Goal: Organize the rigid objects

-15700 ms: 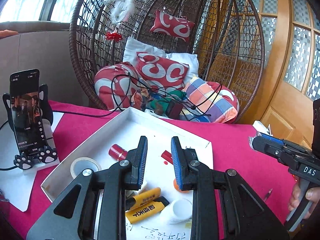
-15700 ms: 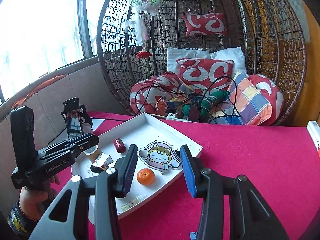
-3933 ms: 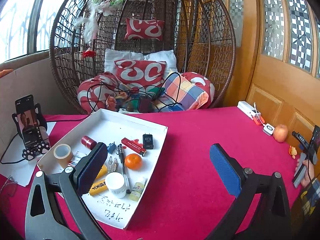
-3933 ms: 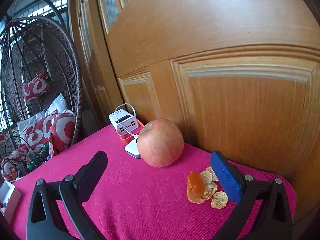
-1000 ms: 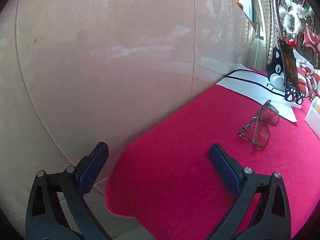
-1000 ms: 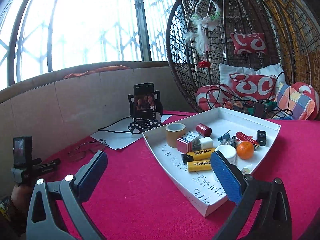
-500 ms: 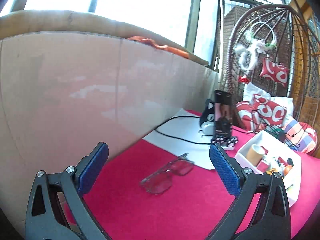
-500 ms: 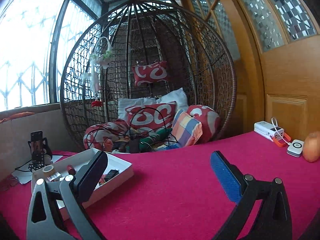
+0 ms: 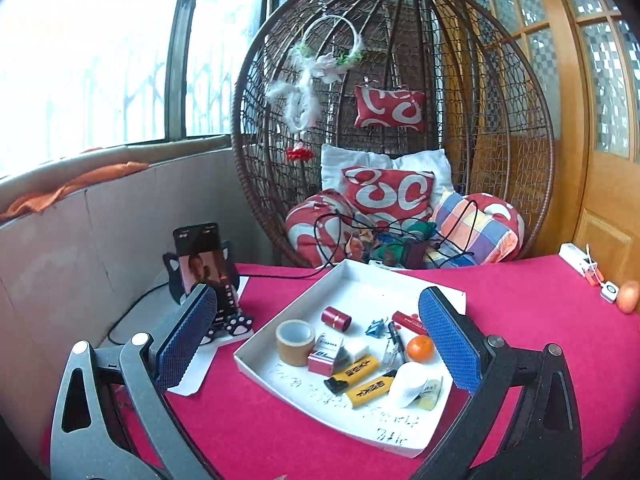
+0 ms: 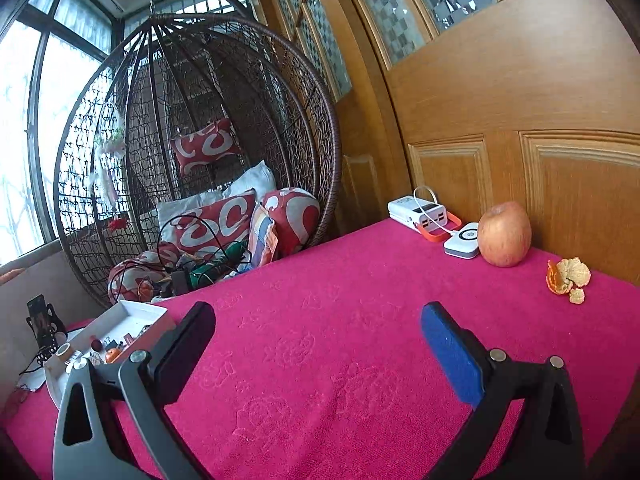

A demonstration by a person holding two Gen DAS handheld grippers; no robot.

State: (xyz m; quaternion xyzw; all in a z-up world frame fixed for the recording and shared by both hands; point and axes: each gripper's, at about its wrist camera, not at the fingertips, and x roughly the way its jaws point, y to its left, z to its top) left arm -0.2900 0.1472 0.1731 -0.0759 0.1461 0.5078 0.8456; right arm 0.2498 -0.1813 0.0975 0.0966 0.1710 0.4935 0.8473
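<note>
A white tray (image 9: 256, 356) sits on the red tablecloth and holds several small items: a tape roll (image 9: 295, 342), a red cylinder (image 9: 337, 317), an orange (image 9: 420, 349), yellow lighters (image 9: 360, 380) and a white cap (image 9: 408, 384). My left gripper (image 9: 316, 344) hangs open above and in front of the tray, holding nothing. My right gripper (image 10: 316, 348) is open and empty over bare cloth. In the right wrist view the tray (image 10: 132, 312) lies far left, and an apple (image 10: 505, 234) with orange peel (image 10: 568, 274) lies far right.
A phone on a cat-shaped stand (image 9: 202, 268) is left of the tray on white paper. A wicker hanging chair (image 9: 392, 120) with cushions and cables stands behind the table. A power bank (image 10: 418, 210) and a small white device (image 10: 462, 242) lie by the wooden door.
Both views have swung: the left one from the glasses by the wall round to the tray, the right one toward the apple and door. Both grippers stay open.
</note>
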